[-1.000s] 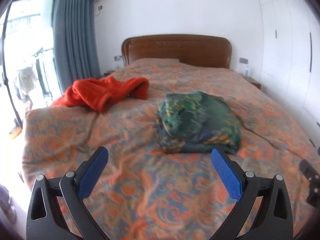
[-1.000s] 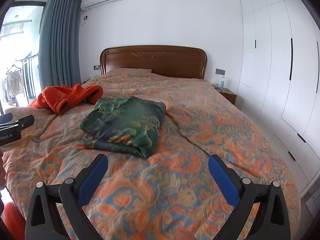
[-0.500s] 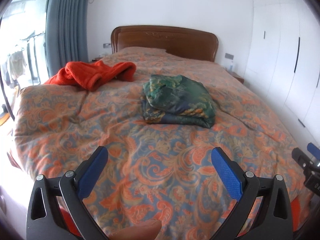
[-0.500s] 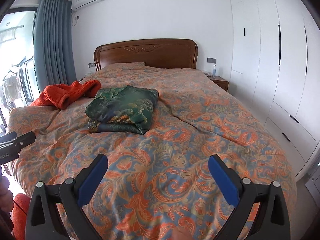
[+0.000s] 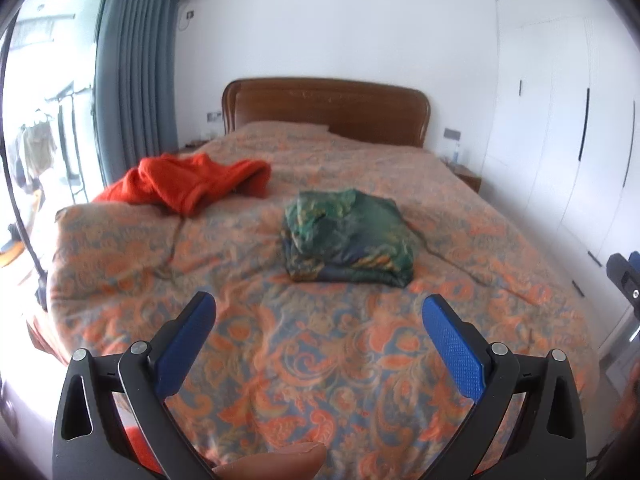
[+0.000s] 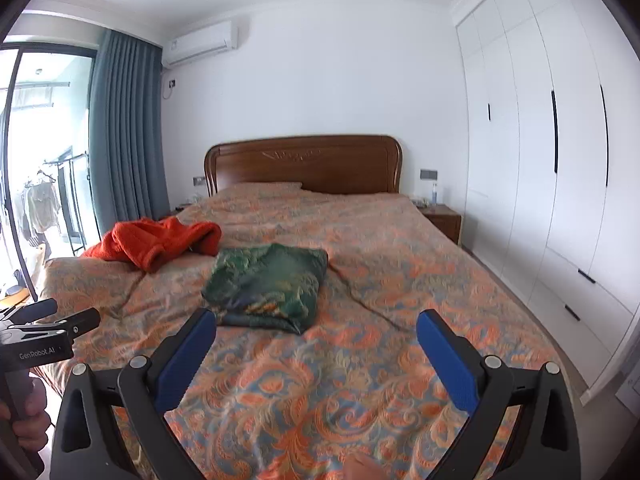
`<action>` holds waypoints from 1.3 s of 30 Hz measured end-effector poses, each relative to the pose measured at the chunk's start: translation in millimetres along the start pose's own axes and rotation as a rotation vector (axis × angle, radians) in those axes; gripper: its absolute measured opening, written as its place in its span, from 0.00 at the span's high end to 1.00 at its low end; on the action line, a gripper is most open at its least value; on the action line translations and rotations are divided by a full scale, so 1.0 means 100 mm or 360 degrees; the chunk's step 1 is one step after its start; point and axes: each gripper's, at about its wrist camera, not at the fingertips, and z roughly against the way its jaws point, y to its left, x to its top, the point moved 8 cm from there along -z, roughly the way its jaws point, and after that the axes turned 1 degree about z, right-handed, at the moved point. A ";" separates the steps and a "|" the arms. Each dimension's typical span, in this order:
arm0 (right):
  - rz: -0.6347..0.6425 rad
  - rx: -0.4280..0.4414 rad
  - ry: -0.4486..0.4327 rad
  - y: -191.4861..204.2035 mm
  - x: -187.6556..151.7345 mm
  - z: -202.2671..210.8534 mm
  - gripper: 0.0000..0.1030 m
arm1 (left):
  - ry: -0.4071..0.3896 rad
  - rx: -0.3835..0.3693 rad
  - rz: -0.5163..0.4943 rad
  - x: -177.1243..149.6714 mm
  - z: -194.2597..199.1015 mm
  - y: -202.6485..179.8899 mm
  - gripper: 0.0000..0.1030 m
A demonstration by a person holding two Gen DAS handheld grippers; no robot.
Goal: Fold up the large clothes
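Green garment: folded green patterned cloth w/ gold and blue print (image 5: 350, 238) (image 6: 266, 286), lying flat near mid-bed, a squarish stack, edges a bit uneven.
Orange garment: rumpled bright orange fleecy piece (image 5: 188, 184) (image 6: 156, 242), unfolded, heaped near bed's left side, just beside the green stack but apart from it.
Bed: wide bed w/ orange-blue paisley cover (image 5: 320, 352) (image 6: 400, 280), brown wooden headboard (image 5: 326, 110) (image 6: 304, 164) at far end.
Left gripper: black frame w/ blue pads (image 5: 319, 312), jaws spread wide, nothing between them, held over the bed's near end; seen from its side at the left edge of the right wrist view (image 6: 72, 320).
Right gripper: same build (image 6: 316, 330), jaws spread wide, empty, above the cover, short of the green stack.
Room: grey-blue curtain (image 6: 124, 128) at left, white wardrobe doors (image 6: 560, 140) at right, wall AC unit (image 6: 200, 44) above.
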 end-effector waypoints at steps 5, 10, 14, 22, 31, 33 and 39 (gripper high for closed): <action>0.0048 -0.0057 -0.0070 0.05 0.19 -0.01 0.01 | 0.0015 -0.0017 0.0053 0.04 -0.10 0.02 0.00; 0.0006 -0.0025 0.0072 0.14 -0.03 -0.28 0.01 | 0.0122 0.0054 0.0038 -0.16 -0.38 0.05 0.00; -0.0008 -0.0056 0.0159 0.12 -0.19 -0.41 0.01 | 0.0140 0.0080 -0.0004 -0.24 -0.45 0.03 0.00; 0.0000 -0.0068 0.0258 0.17 -0.35 -0.58 0.01 | 0.0148 0.0111 -0.0075 -0.29 -0.51 -0.03 0.00; 0.0063 0.0009 0.0288 0.36 -0.45 -0.59 0.01 | 0.0175 0.0090 -0.0011 -0.30 -0.48 0.02 0.00; 0.0075 0.0022 0.0292 0.41 -0.45 -0.59 0.01 | 0.0157 0.0100 -0.0015 -0.28 -0.45 0.03 0.00; 0.0071 0.0037 0.0281 0.48 -0.41 -0.58 0.01 | 0.0131 0.0102 -0.0047 -0.24 -0.40 0.02 0.00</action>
